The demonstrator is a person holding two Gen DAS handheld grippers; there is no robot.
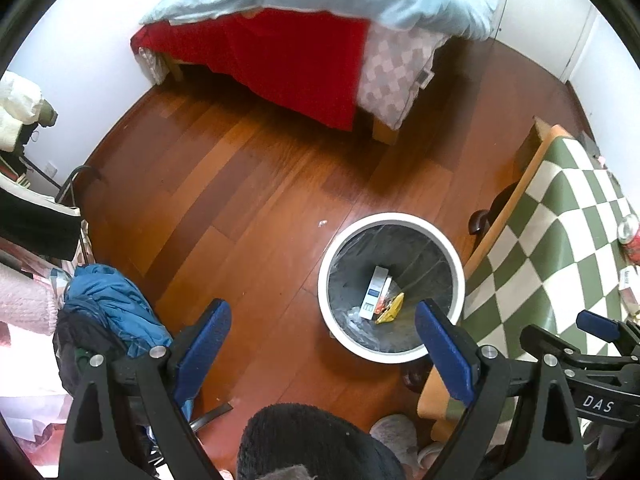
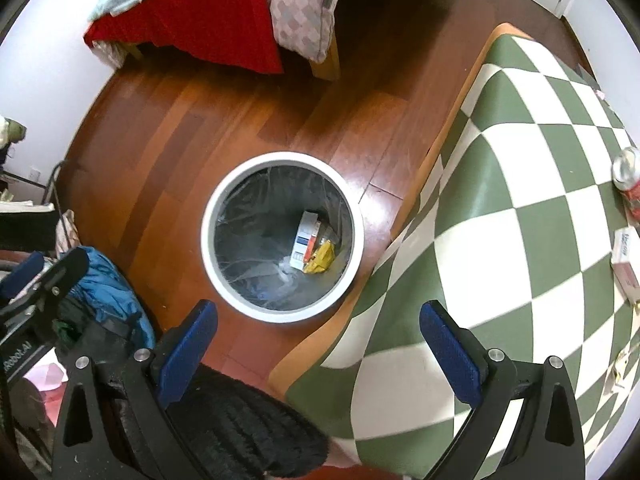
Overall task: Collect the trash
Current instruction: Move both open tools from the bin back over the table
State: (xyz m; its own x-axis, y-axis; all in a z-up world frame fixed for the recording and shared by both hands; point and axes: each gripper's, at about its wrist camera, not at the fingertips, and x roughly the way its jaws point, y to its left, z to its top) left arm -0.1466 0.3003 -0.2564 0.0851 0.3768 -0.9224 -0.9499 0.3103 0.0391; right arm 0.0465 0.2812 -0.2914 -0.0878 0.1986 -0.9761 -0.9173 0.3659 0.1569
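Observation:
A white round bin with a black liner stands on the wood floor beside the table. Inside it lie a white carton and a yellow wrapper. My left gripper hangs open above the bin's near rim, nothing between its blue pads. In the right wrist view the same bin holds the carton and wrapper. My right gripper is open and empty over the table's edge. A red can and a small box sit on the table at far right.
The table wears a green and white chequered cloth. A bed with a red sheet fills the far side. A blue clothes heap lies left. A tiny white scrap is on the floor. Dark fuzzy fabric sits below the grippers.

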